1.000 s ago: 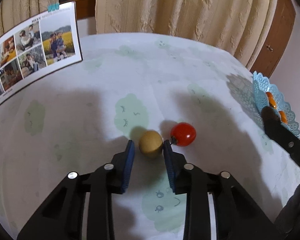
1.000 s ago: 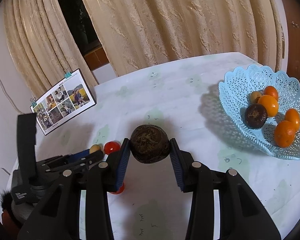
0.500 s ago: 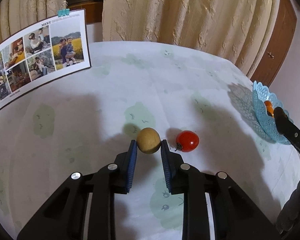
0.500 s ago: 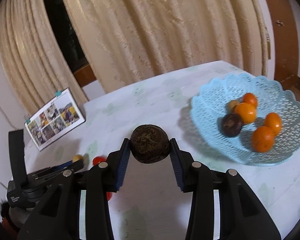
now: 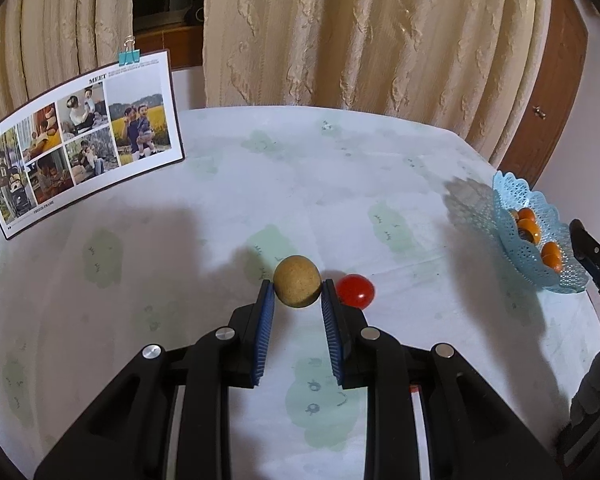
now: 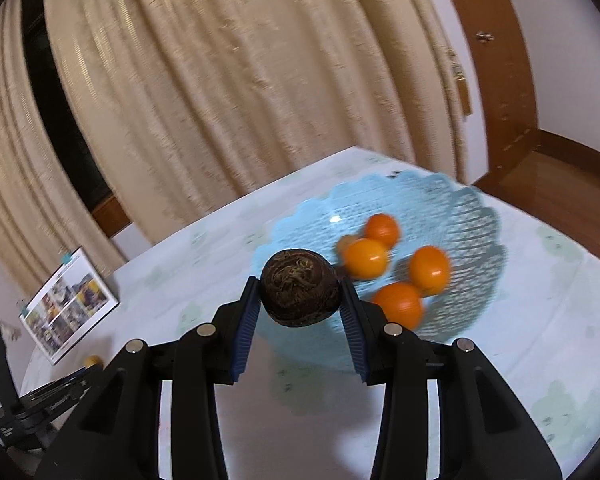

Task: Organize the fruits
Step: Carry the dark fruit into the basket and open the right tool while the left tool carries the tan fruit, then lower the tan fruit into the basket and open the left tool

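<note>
Right tool (image 6: 299,298) pinches a dark brown, fibrous round fruit (image 6: 299,287) over the near rim of the blue lattice basket (image 6: 472,216); four oranges (image 6: 366,257) lie inside, just ahead. Left tool (image 5: 297,295) grips a tan, matte round fruit (image 5: 297,286); red tomato (image 5: 356,291) on the worktop (image 5: 260,184) just right of its tip.
</note>
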`<act>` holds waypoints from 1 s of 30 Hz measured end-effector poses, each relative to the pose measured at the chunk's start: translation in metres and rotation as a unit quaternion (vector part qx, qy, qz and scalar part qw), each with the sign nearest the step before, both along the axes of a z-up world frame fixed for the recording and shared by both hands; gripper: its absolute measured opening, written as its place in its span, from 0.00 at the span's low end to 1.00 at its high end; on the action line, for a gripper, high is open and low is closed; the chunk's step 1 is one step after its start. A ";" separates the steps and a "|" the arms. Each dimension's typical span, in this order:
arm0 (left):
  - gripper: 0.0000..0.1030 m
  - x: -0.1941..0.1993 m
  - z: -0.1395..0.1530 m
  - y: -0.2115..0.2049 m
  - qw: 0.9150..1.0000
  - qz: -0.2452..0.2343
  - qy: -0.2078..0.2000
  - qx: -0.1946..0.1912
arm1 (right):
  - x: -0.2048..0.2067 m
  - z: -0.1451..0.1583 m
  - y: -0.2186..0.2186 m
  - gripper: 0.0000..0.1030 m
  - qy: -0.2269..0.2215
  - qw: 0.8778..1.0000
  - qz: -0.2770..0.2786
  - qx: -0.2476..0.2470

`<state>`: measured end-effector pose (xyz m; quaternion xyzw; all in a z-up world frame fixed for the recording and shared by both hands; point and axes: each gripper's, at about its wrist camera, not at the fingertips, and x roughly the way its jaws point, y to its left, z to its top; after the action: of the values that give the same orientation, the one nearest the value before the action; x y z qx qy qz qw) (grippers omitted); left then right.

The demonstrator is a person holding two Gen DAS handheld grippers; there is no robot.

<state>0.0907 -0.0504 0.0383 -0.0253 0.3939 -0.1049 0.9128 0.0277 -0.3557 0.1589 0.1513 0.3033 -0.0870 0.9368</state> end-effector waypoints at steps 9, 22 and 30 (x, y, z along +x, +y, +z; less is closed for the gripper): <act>0.24 -0.004 0.011 -0.022 1.000 -0.017 -0.009 0.003 | -0.010 0.002 -0.035 0.40 -0.001 0.999 -0.039 0.008; 0.24 -0.009 0.029 -0.068 0.998 -0.057 -0.027 0.012 | -0.022 0.007 -0.053 0.51 -0.031 0.996 -0.073 0.042; 0.24 -0.009 0.040 -0.123 0.993 -0.115 -0.036 0.005 | -0.036 0.009 -0.060 0.51 -0.047 0.991 -0.124 0.038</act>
<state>0.0818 -0.1735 0.0781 0.0279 0.3615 -0.2079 0.9085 -0.0078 -0.4154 0.1676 0.2272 0.2414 -0.1832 0.9255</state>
